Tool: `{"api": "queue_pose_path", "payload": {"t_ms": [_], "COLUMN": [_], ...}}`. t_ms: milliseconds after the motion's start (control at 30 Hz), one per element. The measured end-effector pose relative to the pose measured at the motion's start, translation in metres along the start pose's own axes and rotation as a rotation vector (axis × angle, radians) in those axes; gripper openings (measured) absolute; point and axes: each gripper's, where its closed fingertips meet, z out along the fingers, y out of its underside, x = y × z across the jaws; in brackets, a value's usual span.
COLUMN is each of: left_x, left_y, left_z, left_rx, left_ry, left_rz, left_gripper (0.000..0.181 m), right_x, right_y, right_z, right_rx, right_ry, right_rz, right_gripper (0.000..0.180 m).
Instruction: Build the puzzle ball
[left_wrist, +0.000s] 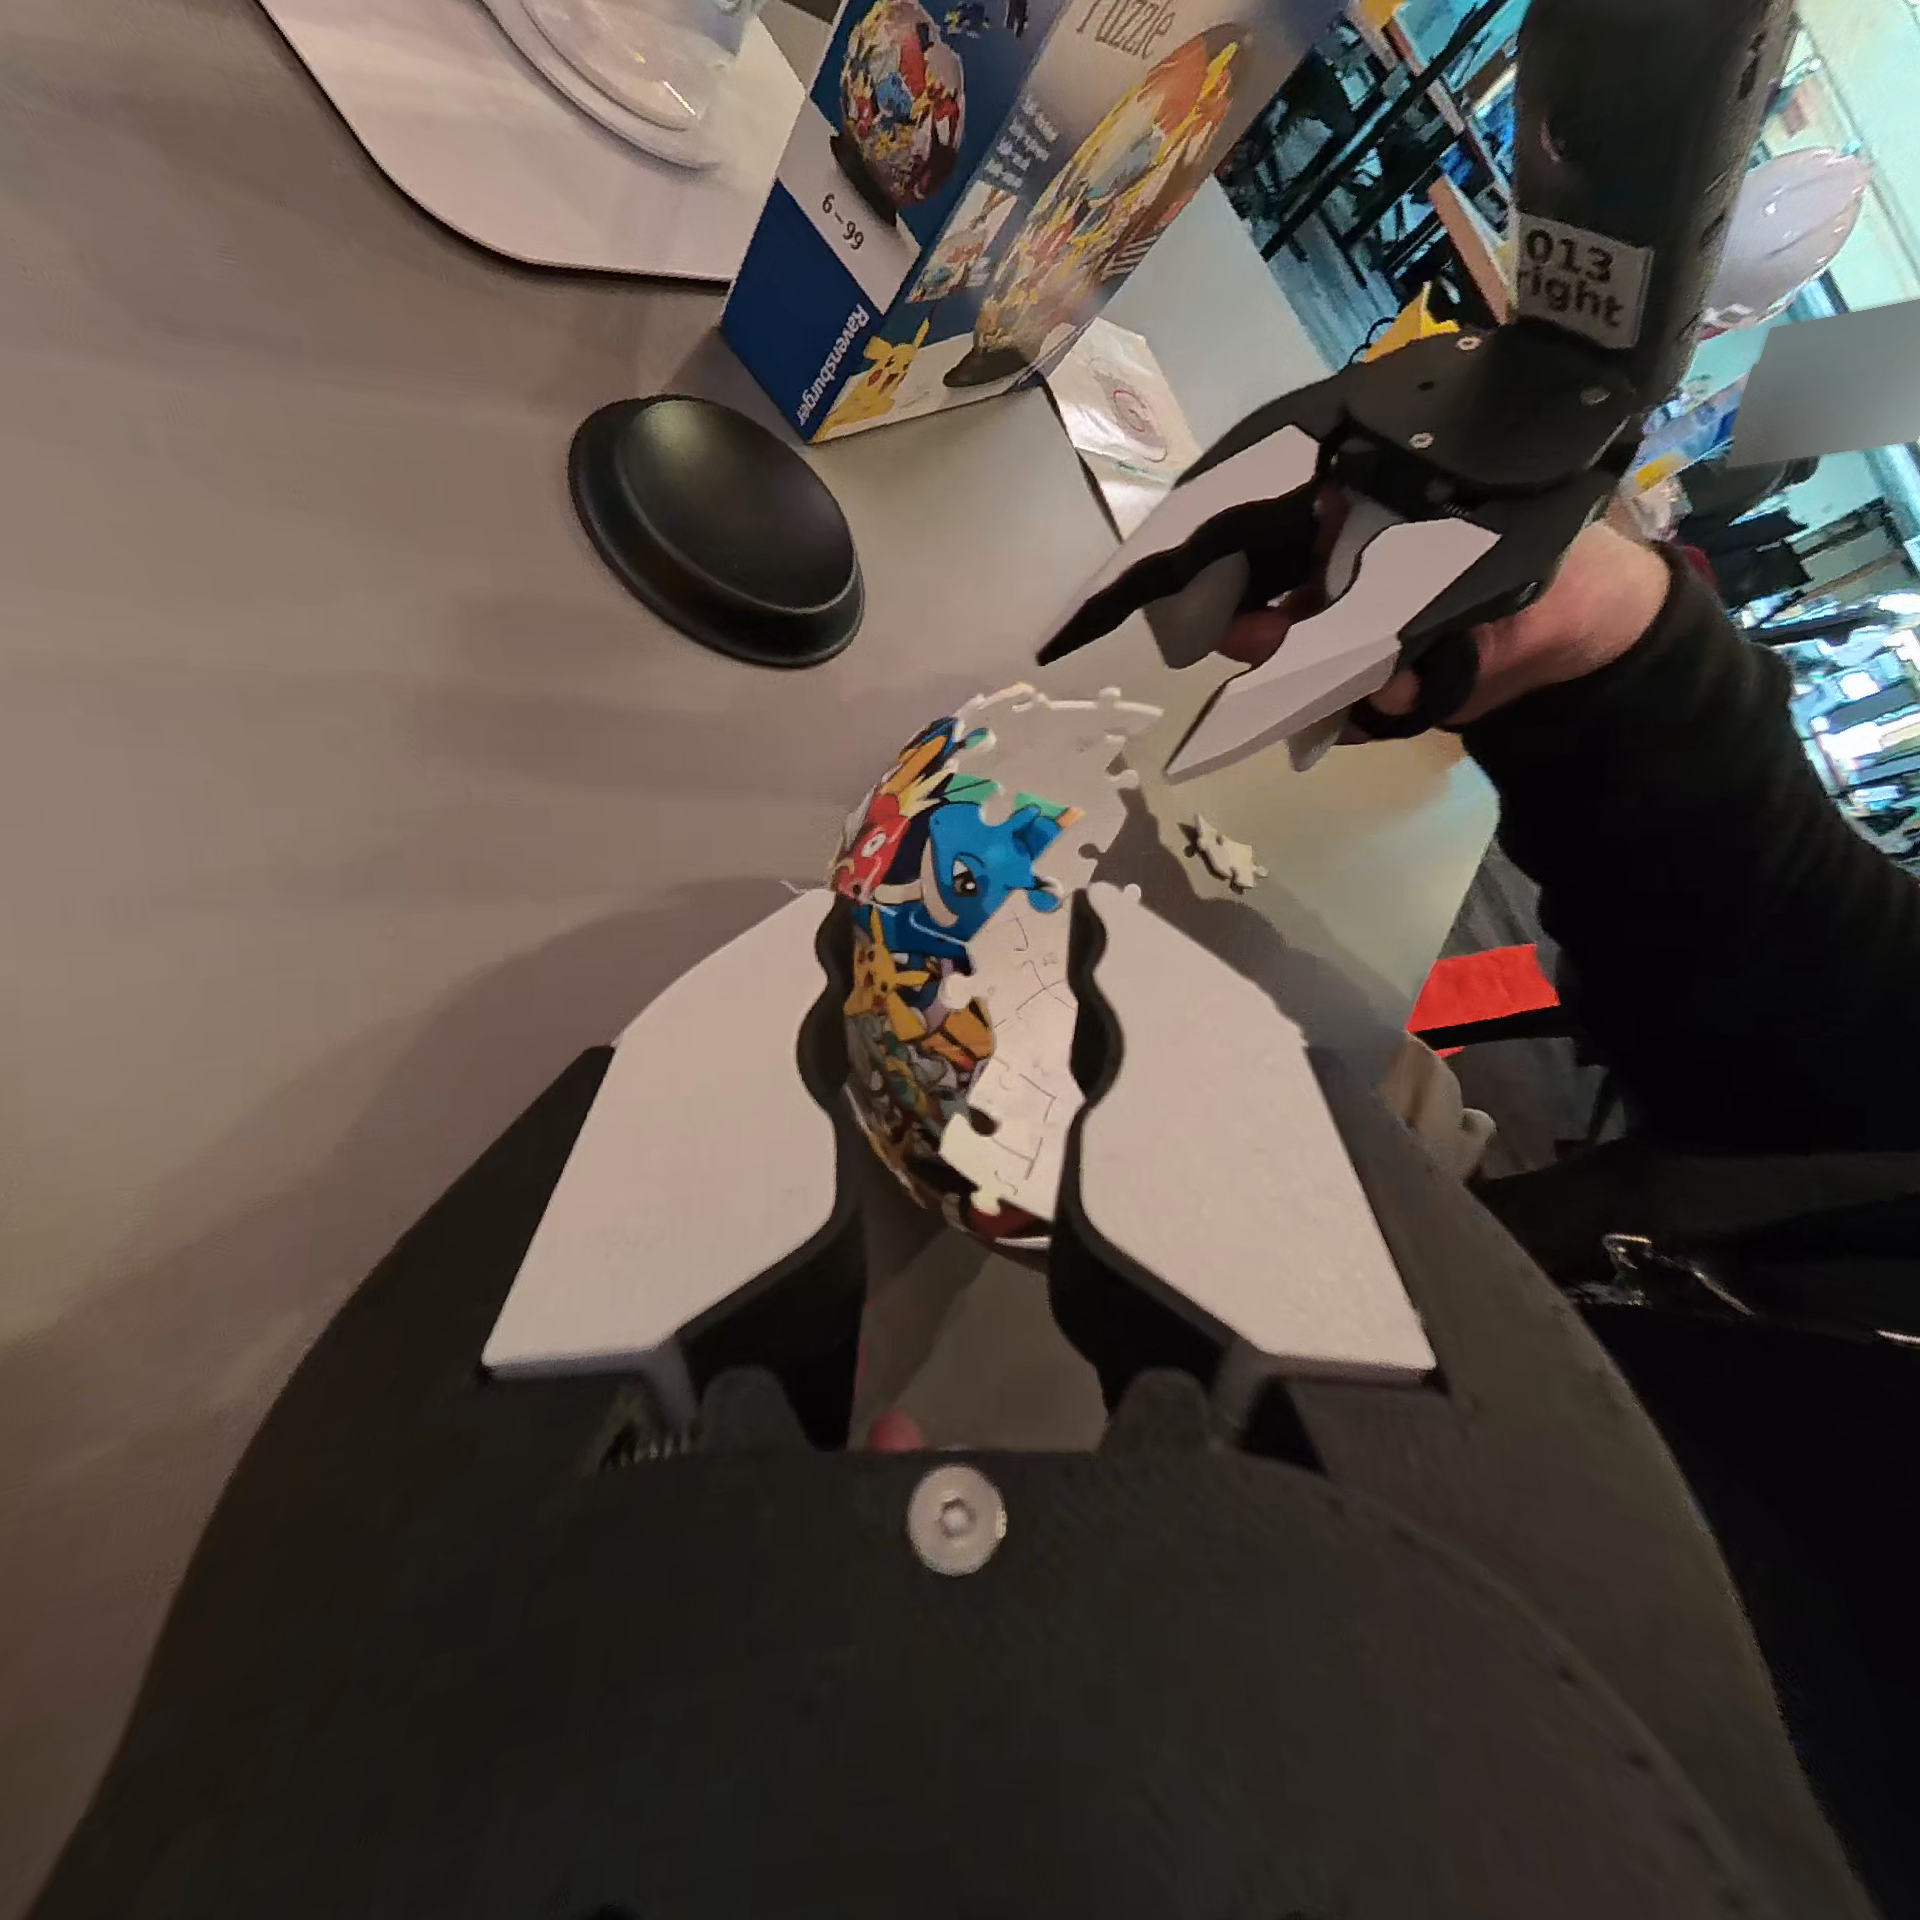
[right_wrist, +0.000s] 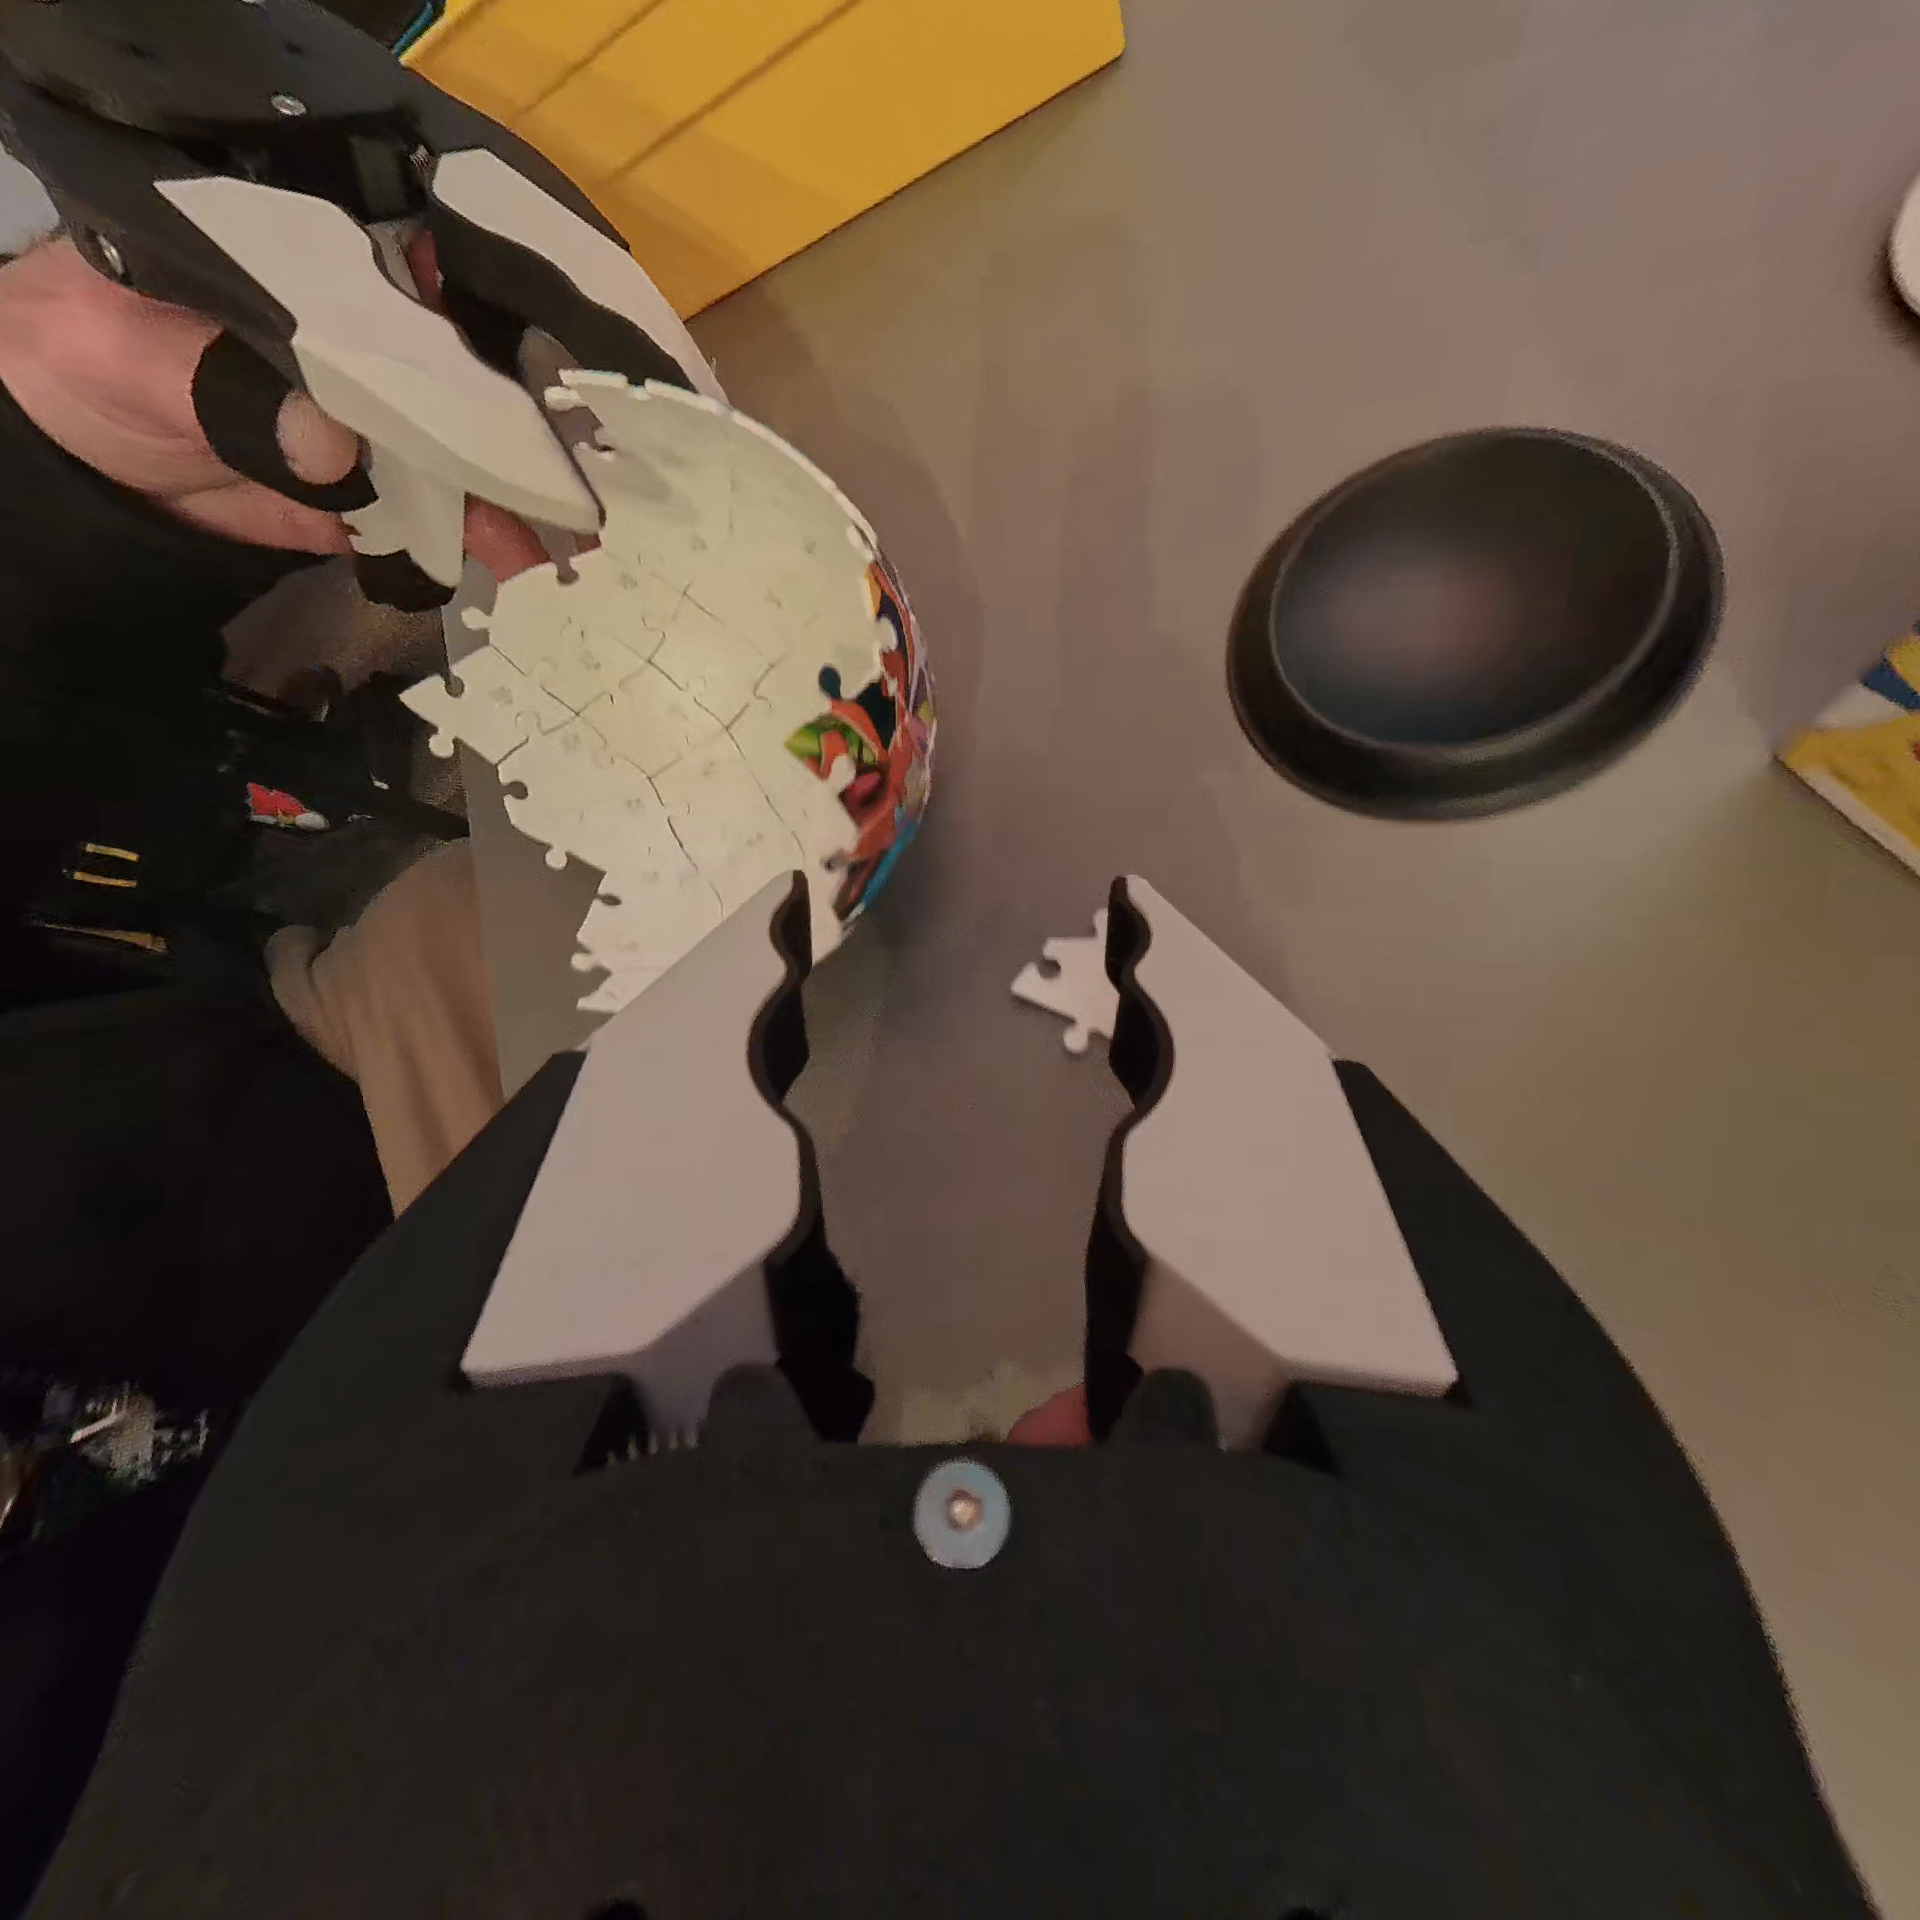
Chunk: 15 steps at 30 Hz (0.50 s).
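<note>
The partly built puzzle ball (left_wrist: 935, 883) is a curved shell, colourful outside and white inside. My left gripper (left_wrist: 961, 925) is shut on its edge and holds it above the grey table (left_wrist: 312, 727). In the right wrist view the shell (right_wrist: 675, 675) shows its white inside, with the left gripper (right_wrist: 623, 457) clamped on its upper rim. My right gripper (right_wrist: 958, 894) is open and empty, just right of the shell. A loose white puzzle piece (right_wrist: 1070, 982) lies on the table by its right fingertip. In the left wrist view the right gripper (left_wrist: 1112, 717) hovers above that piece (left_wrist: 1226, 852).
A black round stand (left_wrist: 717, 530) sits on the table beyond the ball and also shows in the right wrist view (right_wrist: 1475, 623). The puzzle box (left_wrist: 935, 208) stands behind it. A white mat (left_wrist: 468, 135) holds a clear dome. A yellow box (right_wrist: 779, 135) lies at the far side. The loose white puzzle piece (right_wrist: 1070, 982) is closer to my right gripper, around 5 cm from its tips; the left tips are 15 cm off.
</note>
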Motion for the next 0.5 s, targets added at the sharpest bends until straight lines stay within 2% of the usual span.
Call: {"api": "queue_pose_path", "payload": {"t_ms": [133, 367, 500], "left_x": [-0.002, 0.001, -0.001], "left_y": [-0.003, -0.011, -0.015], "left_z": [0.001, 0.001, 0.001], "left_rx": [0.005, -0.022, -0.066], "left_ry": [-0.085, -0.193, -0.271], "left_rz": [0.043, 0.121, 0.166], "left_gripper": [0.032, 0.021, 0.018], "right_x": [0.017, 0.042, 0.044], "right_y": [0.016, 0.042, 0.042], "right_z": [-0.012, 0.005, 0.01], "right_rx": [-0.023, -0.155, -0.16], "right_ry": [0.068, 0.263, 0.282], "right_rz": [0.007, -0.081, -0.105], "right_gripper": [0.054, 0.049, 0.045]}}
